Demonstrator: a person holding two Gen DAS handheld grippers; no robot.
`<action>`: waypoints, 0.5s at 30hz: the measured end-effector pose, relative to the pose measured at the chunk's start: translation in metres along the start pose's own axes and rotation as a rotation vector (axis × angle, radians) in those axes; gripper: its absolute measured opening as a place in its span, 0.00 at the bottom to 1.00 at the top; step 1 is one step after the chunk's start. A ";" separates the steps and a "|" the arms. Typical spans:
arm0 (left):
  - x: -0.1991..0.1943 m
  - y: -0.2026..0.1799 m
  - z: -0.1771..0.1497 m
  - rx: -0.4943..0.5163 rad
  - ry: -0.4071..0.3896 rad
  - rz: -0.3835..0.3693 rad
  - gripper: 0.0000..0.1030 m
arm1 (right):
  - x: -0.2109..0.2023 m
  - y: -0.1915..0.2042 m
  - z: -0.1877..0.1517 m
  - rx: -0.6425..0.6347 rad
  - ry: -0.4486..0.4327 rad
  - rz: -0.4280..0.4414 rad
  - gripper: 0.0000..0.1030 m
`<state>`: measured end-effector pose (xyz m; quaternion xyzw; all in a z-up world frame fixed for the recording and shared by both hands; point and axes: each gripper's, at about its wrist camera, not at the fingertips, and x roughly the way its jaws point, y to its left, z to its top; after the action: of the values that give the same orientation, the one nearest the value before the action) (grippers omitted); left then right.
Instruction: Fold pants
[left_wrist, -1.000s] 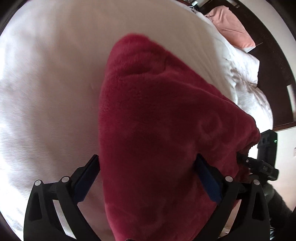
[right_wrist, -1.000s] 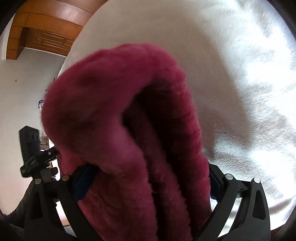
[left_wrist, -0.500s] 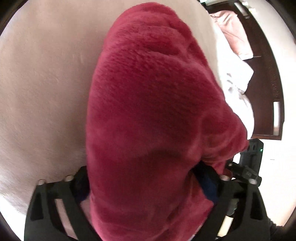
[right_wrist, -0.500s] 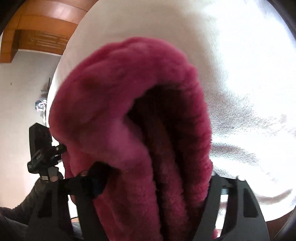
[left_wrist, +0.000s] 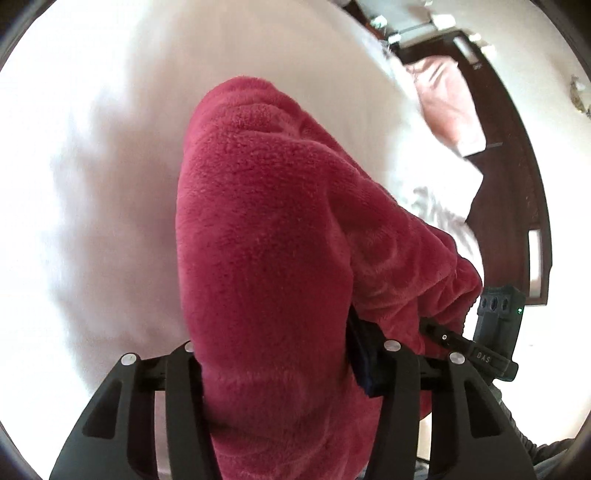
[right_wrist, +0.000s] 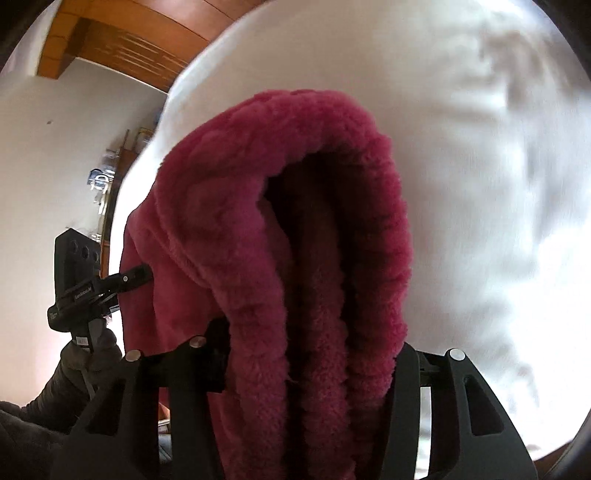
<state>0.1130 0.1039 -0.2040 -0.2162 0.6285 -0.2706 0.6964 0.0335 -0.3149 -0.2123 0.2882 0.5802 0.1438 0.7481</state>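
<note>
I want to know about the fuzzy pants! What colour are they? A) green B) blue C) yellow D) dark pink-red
D, the fuzzy pants bunched between the jaws look dark pink-red in both wrist views, against the white bedding.

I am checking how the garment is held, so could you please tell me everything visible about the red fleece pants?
The red fleece pants are thick, plush, deep crimson cloth, bunched into rounded folds. In the right wrist view several layers hang doubled, with a dark hollow between them. Each end fills a gripper: the left gripper and the right gripper have cloth between jaws that are closing on it. The pants hang over the white bedsheet; whether any part touches it cannot be told.
</note>
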 end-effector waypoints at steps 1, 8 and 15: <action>-0.001 -0.008 0.009 0.004 -0.024 -0.001 0.49 | -0.006 0.000 0.015 -0.017 -0.022 0.005 0.49; 0.012 -0.070 0.092 0.065 -0.166 0.022 0.50 | -0.029 -0.020 0.118 -0.058 -0.122 0.019 0.49; 0.068 -0.112 0.167 0.075 -0.208 0.083 0.50 | -0.021 -0.051 0.197 -0.043 -0.134 0.005 0.49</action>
<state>0.2712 -0.0318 -0.1638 -0.1910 0.5506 -0.2409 0.7761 0.2087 -0.4185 -0.1945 0.2822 0.5249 0.1385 0.7910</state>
